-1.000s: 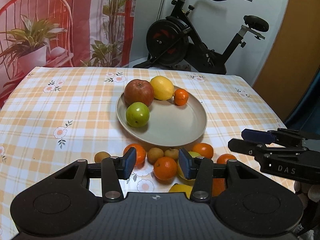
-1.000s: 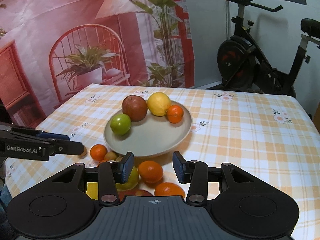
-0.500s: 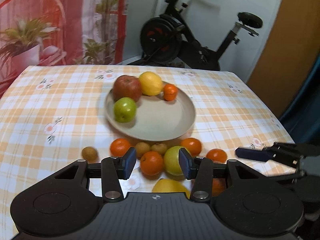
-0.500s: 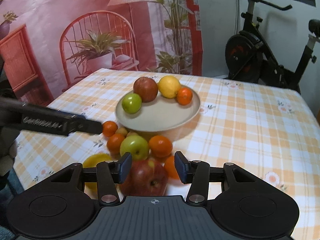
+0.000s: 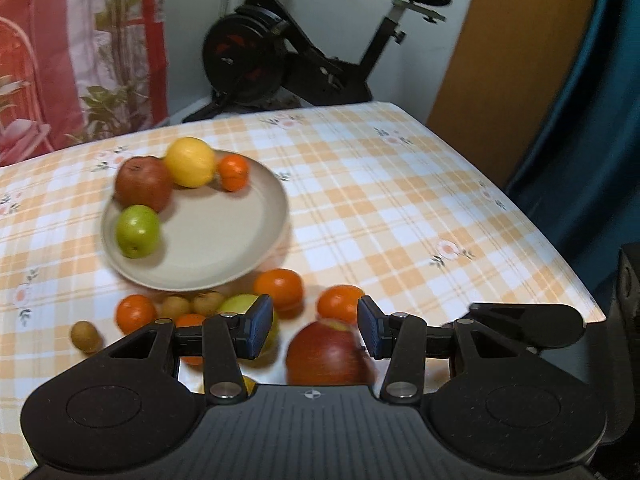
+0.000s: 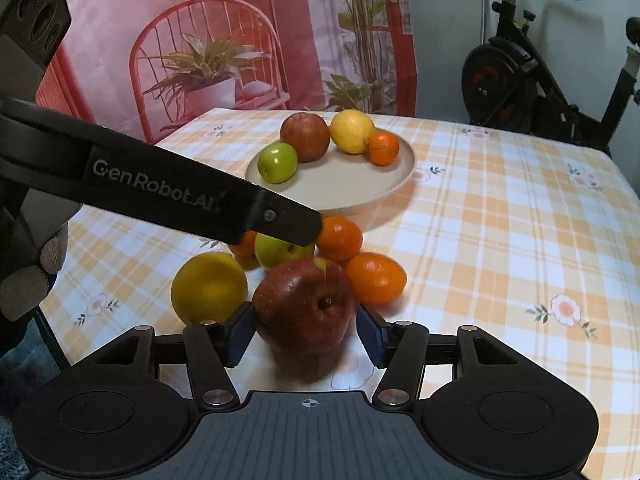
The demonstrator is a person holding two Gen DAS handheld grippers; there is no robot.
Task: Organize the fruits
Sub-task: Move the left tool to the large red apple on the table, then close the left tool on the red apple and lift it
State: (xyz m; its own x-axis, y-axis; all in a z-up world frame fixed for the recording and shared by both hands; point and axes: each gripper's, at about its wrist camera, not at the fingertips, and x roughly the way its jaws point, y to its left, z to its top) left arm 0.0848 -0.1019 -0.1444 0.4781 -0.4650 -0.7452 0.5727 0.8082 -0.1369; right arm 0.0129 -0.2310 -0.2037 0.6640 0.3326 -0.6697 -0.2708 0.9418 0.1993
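**Right claw lined up on the big red apple**

The right claw (image 6: 306,330) sits with its blue-padded fingers spread wide on either side of the large dark-red apple (image 6: 304,304), which rests on the checked orange-and-white tabletop (image 6: 500,240) at the near end of a loose pile of fruit. Neither pad looks to be touching the skin yet, so nothing is held. The left claw (image 5: 315,326) is likewise wide open and empty, hovering over the same pile from the other side.

The round beige plate (image 6: 352,188) lies just beyond the pile, already carrying a red apple, a green apple, a lemon and a small orange, with its near half bare.

To do this well, I'd say push the right claw a little further forward so the pads meet the apple at its widest girth, then close gently; it is round and glossy and could squirt out. An oblong orange mandarin (image 6: 376,278) and a yellow round fruit (image 6: 209,286) sit just beside it, so lifting straight up should avoid knocking them rolling. The left claw's arm crosses close overhead and should give room.
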